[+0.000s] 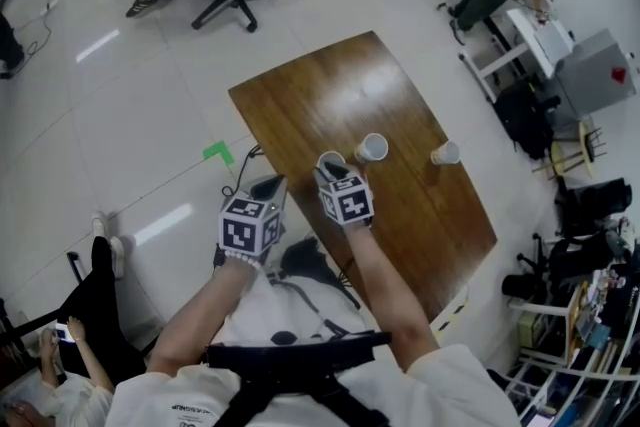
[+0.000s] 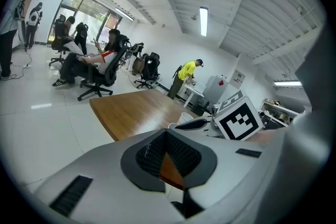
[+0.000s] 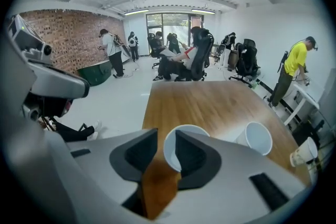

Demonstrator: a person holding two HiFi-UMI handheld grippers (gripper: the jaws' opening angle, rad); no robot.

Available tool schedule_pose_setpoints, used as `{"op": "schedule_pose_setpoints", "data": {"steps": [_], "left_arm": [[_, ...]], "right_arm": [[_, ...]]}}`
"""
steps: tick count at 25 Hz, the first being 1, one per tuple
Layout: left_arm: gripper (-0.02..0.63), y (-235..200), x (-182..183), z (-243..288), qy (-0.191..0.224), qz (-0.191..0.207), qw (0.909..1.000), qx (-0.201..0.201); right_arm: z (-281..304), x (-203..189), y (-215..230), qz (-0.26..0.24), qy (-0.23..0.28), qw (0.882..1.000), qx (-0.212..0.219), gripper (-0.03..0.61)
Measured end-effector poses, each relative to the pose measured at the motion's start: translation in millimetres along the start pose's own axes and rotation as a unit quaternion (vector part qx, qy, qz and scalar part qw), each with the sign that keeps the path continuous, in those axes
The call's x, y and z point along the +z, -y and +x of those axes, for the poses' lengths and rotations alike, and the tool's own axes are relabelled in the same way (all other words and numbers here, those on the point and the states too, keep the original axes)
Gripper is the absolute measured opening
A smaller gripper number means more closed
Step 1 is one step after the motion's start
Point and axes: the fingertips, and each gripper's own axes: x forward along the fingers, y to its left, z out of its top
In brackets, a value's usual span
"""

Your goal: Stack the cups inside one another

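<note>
**A:** Head view: anything stacked yet?
**B:** Nothing. Three plain white cups sit singly on the desk (image 1: 330, 95): the near cup (image 1: 330, 159) by the near edge, a second cup (image 1: 372, 148) just beside it, and a third cup (image 1: 446, 153) by the far edge.
**A:** Left gripper view?
**B:** The left gripper (image 2: 165, 136) has its jaws together and empty.
**A:** Right gripper view?
**B:** The right gripper (image 3: 165, 152) has its jaws apart, straddling the near cup's wall without clamping it.

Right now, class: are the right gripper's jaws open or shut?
Open: the right gripper holds its jaws apart, the rim of the nearest cup between them beside bare table.
</note>
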Motion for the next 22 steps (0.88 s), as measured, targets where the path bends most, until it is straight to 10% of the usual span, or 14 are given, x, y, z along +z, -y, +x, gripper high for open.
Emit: {"op": "schedule_pose_setpoints", "data": {"steps": [22], "left_arm": [[-0.003, -2.4, -3.7, -4.1, -0.004, -0.009, 0.9999, 0.008]], "right_arm": [[12.0, -6.5, -5.3, -0.012, -0.028, 1.0, 0.004, 0.067]]}}
